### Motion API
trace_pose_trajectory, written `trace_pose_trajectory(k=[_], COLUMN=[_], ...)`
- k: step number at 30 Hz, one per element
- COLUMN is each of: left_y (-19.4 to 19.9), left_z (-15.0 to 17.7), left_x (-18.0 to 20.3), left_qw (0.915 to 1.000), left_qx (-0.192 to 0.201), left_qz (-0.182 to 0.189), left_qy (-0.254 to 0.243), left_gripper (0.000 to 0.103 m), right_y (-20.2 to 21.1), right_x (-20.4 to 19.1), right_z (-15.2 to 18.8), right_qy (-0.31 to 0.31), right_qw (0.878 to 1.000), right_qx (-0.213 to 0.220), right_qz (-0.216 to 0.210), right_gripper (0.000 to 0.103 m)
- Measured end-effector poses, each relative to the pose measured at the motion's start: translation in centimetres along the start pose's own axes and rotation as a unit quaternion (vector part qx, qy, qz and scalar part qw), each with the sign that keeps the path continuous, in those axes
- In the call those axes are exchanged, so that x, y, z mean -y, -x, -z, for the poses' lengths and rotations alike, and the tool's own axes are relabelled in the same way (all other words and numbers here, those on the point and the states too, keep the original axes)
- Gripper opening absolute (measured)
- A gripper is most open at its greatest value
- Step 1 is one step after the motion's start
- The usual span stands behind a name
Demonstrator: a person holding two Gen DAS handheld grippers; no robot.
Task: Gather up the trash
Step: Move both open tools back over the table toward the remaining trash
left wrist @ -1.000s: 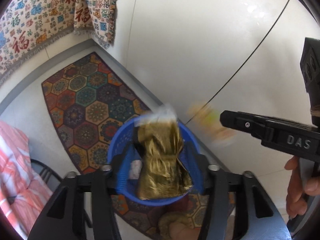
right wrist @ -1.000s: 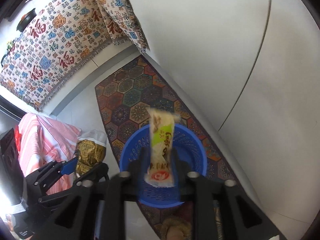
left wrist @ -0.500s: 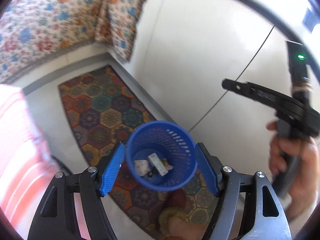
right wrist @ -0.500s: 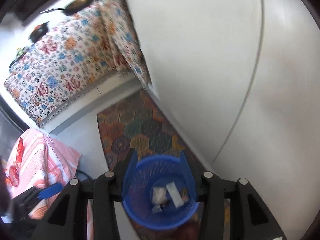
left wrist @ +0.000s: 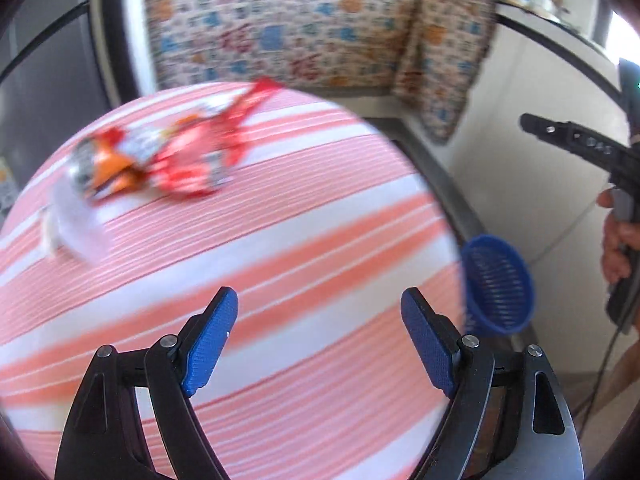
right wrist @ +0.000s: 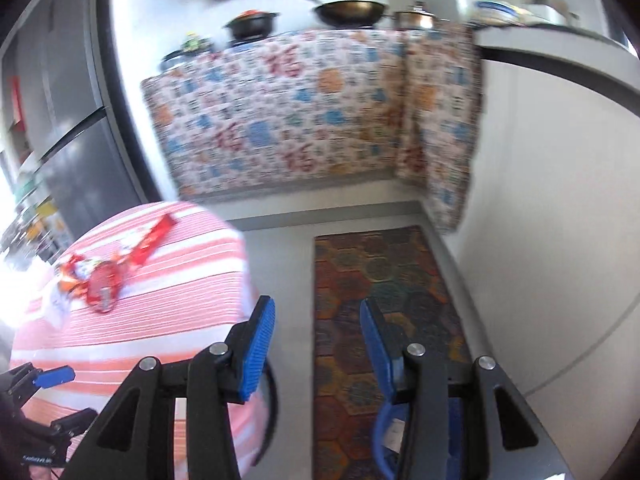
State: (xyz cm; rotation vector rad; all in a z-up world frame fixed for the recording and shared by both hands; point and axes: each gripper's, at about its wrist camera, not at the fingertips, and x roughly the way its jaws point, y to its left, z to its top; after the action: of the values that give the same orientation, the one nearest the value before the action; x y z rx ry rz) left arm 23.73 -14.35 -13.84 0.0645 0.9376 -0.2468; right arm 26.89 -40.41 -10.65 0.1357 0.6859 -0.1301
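Red and orange snack wrappers (left wrist: pixel 160 156) lie with a clear plastic piece (left wrist: pixel 76 224) on the far left of a round table under a pink-striped cloth (left wrist: pixel 280 240). My left gripper (left wrist: pixel 320 340) hangs over the table's near side. Its jaws are opening, with nothing between them. The blue basket (left wrist: pixel 496 284) stands on the floor to the table's right. My right gripper (right wrist: pixel 318 344) is open and empty over the floor between table and rug, with the basket's rim (right wrist: pixel 378 432) showing behind its right finger. The wrappers (right wrist: pixel 108 276) also show in the right wrist view.
A patterned rug (right wrist: pixel 380 280) runs along the white wall. A counter draped in a patterned cloth (right wrist: pixel 300 112) holds pots and a wok (right wrist: pixel 348 10). A hand (left wrist: pixel 618 240) holds the right gripper (left wrist: pixel 536 124) beyond the basket. A grey fridge (right wrist: pixel 60 120) stands far left.
The gold bag dropped from my left gripper and the yellow-green wrapper from my right into the basket. Both grippers then swung away from the basket toward the striped table, jaws wider.
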Motion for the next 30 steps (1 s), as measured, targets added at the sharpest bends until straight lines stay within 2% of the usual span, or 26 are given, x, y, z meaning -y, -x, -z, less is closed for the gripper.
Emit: trace_pose_trajectory(k=[4,9,13,15,18,19,20,22,28,30], left_y=[-0.4,-1.1,-1.2,-1.4,-1.3,-1.2,-1.3,-1.5,-1.6,-1.5], left_z=[2.0,3.5,4.3,4.2,4.3,4.3,4.2,4.0,4.1,4.3], left_x=[-6.0,-13.3,-18.2,-20.3,-23.3,-24.0,-24.3,-24.9,-25.3,-25.3], left_qw=[0.9973,0.9913,0.9859,0.9825,0.9782,0.9765,0.9749,0.9723,0.9724,0.9724], left_qx=[-0.001,-0.011,-0.005,-0.008,-0.008,-0.007,-0.006,-0.004,-0.002,-0.002], left_qz=[-0.066,-0.103,-0.126,-0.140,-0.152,-0.157,-0.159,-0.165,-0.165,-0.165], left_qy=[0.031,0.081,0.111,0.122,0.142,0.148,0.156,0.165,0.165,0.165], left_gripper=[0.085,0.085,0.087,0.098,0.103,0.103,0.103,0.103,0.103,0.103], right_y=[-2.0,-4.7,-6.0,-6.5,-7.4,-7.6,-7.6,-7.9,-9.7,-10.4], right_x=[-7.5,-15.4,-21.0,-23.8,-27.5,-28.6,-29.9,-31.8,-37.4,-38.8], right_z=[0.4,3.1,5.9,7.2,9.0,9.5,9.8,10.0,9.4,9.0], right_qy=[0.055,0.118,0.164,0.192,0.231,0.240,0.253,0.269,0.281,0.278], right_qw=[0.998,0.986,0.970,0.959,0.943,0.939,0.938,0.933,0.927,0.928], right_qx=[-0.014,-0.067,-0.102,-0.117,-0.136,-0.141,-0.130,-0.125,-0.109,-0.107], right_qz=[-0.041,-0.101,-0.149,-0.172,-0.195,-0.200,-0.197,-0.203,-0.222,-0.222], right_gripper=[0.046,0.046,0.046,0.046,0.046,0.047,0.056,0.059,0.062,0.062])
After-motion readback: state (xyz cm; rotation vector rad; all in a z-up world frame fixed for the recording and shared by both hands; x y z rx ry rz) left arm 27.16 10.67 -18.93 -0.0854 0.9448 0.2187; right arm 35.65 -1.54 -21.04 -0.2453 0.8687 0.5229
